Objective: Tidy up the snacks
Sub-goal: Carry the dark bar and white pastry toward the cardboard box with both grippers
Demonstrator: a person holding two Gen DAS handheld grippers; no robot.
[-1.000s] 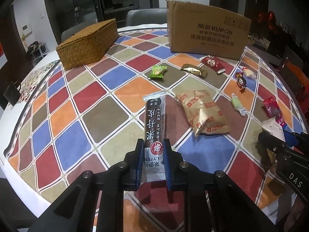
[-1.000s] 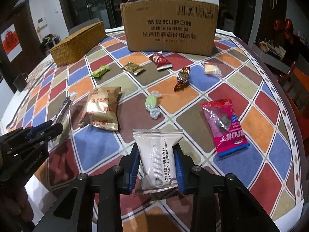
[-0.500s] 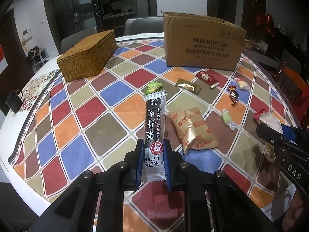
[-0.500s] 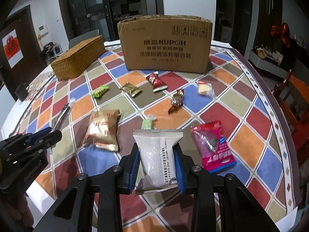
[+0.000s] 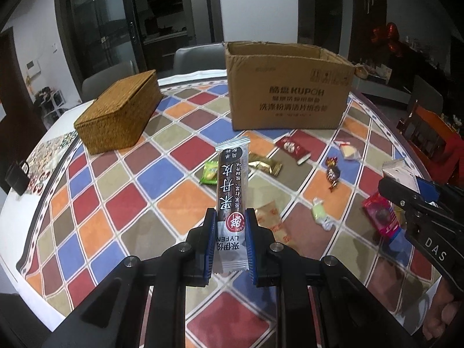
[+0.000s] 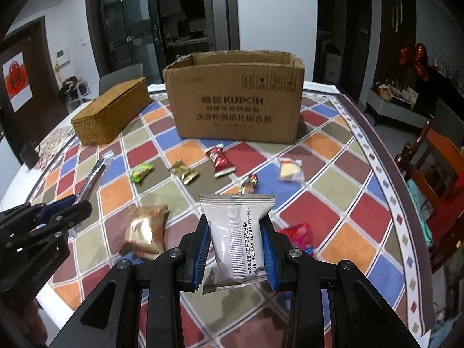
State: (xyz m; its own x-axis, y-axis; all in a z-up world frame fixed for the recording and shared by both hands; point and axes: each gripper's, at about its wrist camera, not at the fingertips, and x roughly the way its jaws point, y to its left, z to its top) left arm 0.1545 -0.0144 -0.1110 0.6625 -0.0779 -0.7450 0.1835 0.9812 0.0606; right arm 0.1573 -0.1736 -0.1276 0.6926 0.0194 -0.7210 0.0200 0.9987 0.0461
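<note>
My left gripper [image 5: 230,217] is shut on a long dark-brown snack bar [image 5: 232,179] with white ends, held upright above the checkered table [image 5: 121,197]. In the right wrist view my right gripper [image 6: 236,232] is shut on a white pillow packet [image 6: 236,211] printed with black text, also clear of the table. Each gripper shows at the edge of the other's view: the right gripper [image 5: 406,191], the left gripper [image 6: 66,206]. An open cardboard box [image 6: 235,101] stands at the far side. Several loose snacks lie in front of it.
A closed wicker box [image 5: 119,113] sits at the far left. On the table lie a green candy [image 5: 209,172], a gold wrapper [image 5: 265,166], a red packet [image 6: 219,159], a tan packet [image 6: 145,229] and a pink packet [image 6: 298,232]. A wooden chair [image 6: 435,156] stands to the right.
Both grippers have risen from the table with their snacks still gripped. The table and loose snacks look farther below, and the cardboard box's open top has come into view.
</note>
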